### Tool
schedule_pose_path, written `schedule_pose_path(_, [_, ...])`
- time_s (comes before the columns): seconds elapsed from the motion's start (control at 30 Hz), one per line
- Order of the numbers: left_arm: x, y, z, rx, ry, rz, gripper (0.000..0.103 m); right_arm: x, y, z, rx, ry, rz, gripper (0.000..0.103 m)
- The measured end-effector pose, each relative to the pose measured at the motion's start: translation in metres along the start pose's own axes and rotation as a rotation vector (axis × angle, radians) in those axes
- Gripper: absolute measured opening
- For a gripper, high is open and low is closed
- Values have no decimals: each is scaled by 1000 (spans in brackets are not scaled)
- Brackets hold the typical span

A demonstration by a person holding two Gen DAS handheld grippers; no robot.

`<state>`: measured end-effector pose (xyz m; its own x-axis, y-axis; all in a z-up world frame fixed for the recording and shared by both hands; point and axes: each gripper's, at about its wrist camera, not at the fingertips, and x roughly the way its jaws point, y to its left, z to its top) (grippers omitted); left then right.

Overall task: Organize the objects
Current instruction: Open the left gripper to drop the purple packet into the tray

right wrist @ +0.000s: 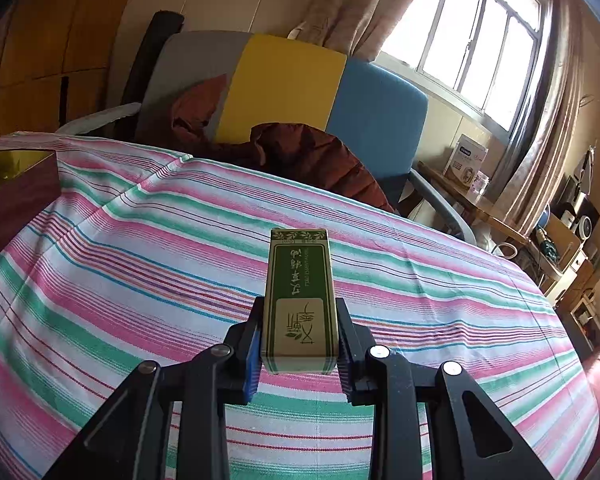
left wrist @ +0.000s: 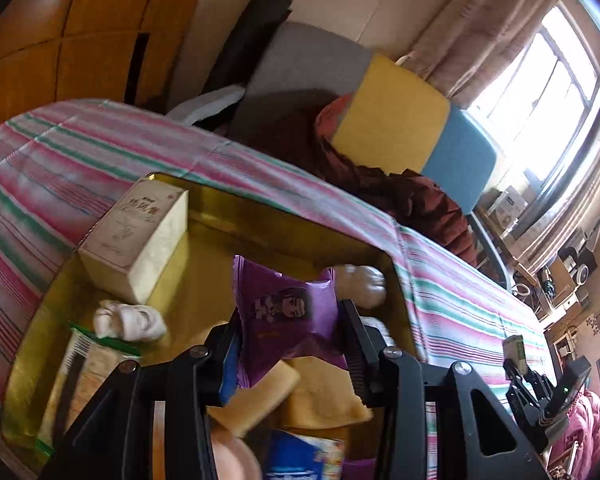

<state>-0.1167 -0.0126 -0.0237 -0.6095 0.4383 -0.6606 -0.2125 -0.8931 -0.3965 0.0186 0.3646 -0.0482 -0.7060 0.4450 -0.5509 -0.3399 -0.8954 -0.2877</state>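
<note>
My left gripper (left wrist: 288,320) is shut on a purple snack packet (left wrist: 286,304) and holds it above a gold-lined box (left wrist: 284,216). In the box lie a cream carton (left wrist: 136,236), a white wrapped sweet (left wrist: 128,322), a green-edged packet (left wrist: 88,364), yellow wafers (left wrist: 324,396) and a pale round piece (left wrist: 362,284). My right gripper (right wrist: 300,332) is shut on a green and gold carton (right wrist: 298,300), held over the striped cloth (right wrist: 140,248). In the left wrist view the right gripper (left wrist: 518,364) with that carton shows at the far right.
The box's dark red outer wall (right wrist: 16,204) shows at the left edge of the right wrist view. Behind the table stands a grey, yellow and blue chair (right wrist: 284,88) with a brown jacket (right wrist: 316,160). A cluttered side desk (right wrist: 476,200) stands by the window.
</note>
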Motion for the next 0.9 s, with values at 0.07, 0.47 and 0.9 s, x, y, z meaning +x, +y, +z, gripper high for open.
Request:
schedule_pose_path(0.07, [6, 13, 5, -14, 23, 25, 43, -2, -1, -1, 13, 4, 5, 31])
schedule_pose_path(0.47, [28, 55, 12, -97, 105, 49, 48, 0, 7, -5, -19, 38, -23, 31])
schedule_pose_path(0.9, [-10, 51, -14, -71, -12, 78, 59, 1, 19, -7, -75, 42, -29, 31])
